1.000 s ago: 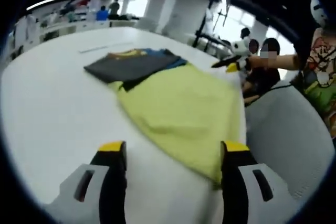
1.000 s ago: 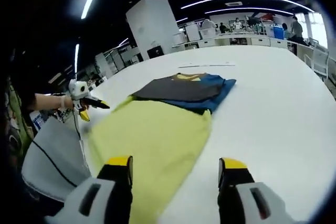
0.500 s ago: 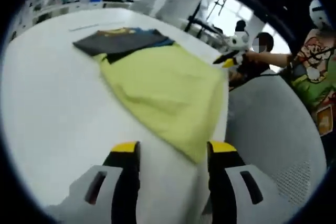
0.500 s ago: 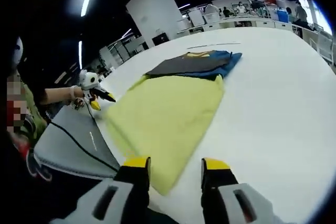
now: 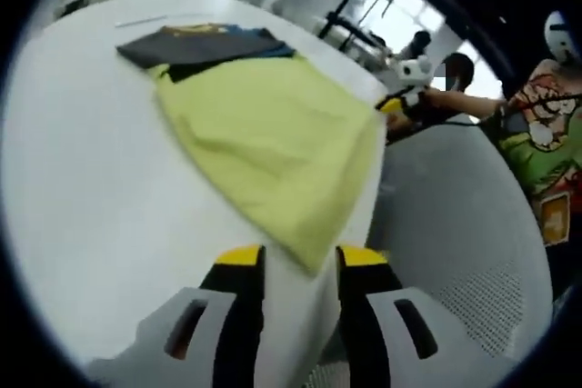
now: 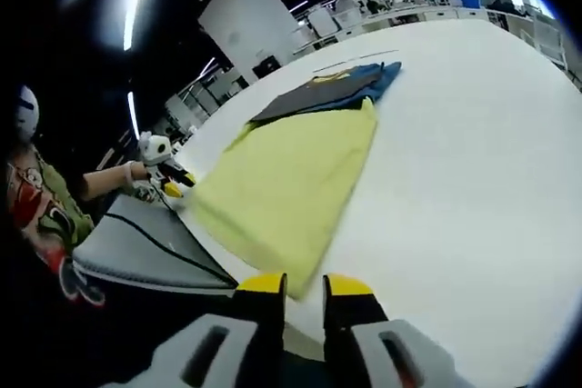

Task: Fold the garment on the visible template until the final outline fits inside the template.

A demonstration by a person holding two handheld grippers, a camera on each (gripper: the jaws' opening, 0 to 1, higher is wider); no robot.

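Note:
A yellow-green garment (image 5: 273, 138) lies flat on the white table (image 5: 82, 188), reaching the table's edge. My left gripper (image 5: 301, 263) is open with its jaws narrowly apart, and the garment's near corner lies between their tips. In the right gripper view the same garment (image 6: 291, 184) runs toward my right gripper (image 6: 305, 286), which is open by a small gap around another near corner. The right gripper (image 5: 400, 102) shows at the garment's far right corner in the left gripper view. The left gripper (image 6: 166, 181) shows at the cloth's left corner in the right gripper view.
A folded dark stack (image 5: 205, 41) with blue and yellow on it touches the garment's far end, also seen as the stack (image 6: 323, 90). A grey padded surface (image 5: 464, 233) borders the table edge, crossed by a black cable (image 6: 159, 241). A person's arm and printed shirt (image 5: 546, 124) are beside it.
Both views have dropped closer to the table edge and the garment's near corners. Both pairs of jaws have narrowed step by step around those corners. The garment itself has not shifted.

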